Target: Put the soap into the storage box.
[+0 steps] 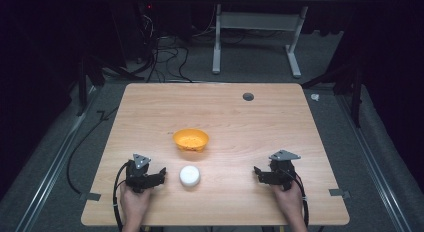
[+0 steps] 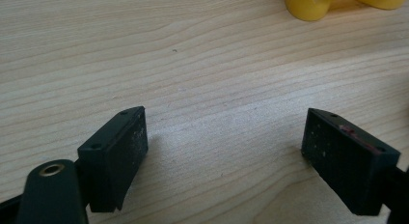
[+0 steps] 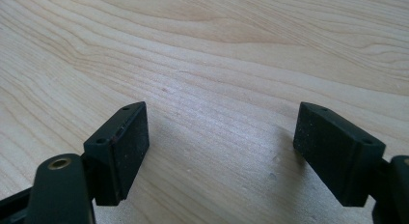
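An orange bowl sits near the middle of the wooden table. In front of it lies a small white round object. My left gripper rests low near the table's front left, with its jaws pointing right toward the white object and a short gap between them. In the left gripper view the gripper stands open over bare wood, and part of the orange bowl shows at the top edge. My right gripper sits at the front right, pointing left. In its own view the right gripper is open with nothing between the jaws.
A dark round grommet is set in the table near its far edge. Beyond the table stand a white desk frame and a tangle of cables on the grey floor. Tape marks sit at the front corners.
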Tool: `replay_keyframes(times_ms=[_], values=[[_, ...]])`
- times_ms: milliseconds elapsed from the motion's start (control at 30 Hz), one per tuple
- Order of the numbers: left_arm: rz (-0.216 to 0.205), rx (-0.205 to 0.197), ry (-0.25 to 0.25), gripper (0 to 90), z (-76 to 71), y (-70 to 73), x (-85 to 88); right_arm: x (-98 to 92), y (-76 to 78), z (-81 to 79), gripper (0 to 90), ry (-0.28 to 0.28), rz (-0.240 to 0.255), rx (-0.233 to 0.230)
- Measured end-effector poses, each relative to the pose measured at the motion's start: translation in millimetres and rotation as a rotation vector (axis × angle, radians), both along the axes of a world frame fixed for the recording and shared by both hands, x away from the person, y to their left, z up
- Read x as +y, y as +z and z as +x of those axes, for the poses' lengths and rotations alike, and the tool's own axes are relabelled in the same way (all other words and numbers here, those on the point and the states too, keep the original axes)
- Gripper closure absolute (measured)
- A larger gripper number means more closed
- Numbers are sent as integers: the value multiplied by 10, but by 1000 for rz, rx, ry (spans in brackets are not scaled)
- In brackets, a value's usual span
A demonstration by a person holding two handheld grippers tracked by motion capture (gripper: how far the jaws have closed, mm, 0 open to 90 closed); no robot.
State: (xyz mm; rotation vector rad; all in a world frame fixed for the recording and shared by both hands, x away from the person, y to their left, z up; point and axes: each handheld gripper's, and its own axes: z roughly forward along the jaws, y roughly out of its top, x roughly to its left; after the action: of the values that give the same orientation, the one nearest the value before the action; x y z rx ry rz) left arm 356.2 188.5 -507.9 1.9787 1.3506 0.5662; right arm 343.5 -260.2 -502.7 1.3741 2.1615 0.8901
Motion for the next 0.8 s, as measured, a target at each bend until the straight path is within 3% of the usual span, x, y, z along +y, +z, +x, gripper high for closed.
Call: replay_keyframes(times_ms=[800], values=[[-5,2,2,173,3,1,5,-1,1,-1,209,-1,2,2]])
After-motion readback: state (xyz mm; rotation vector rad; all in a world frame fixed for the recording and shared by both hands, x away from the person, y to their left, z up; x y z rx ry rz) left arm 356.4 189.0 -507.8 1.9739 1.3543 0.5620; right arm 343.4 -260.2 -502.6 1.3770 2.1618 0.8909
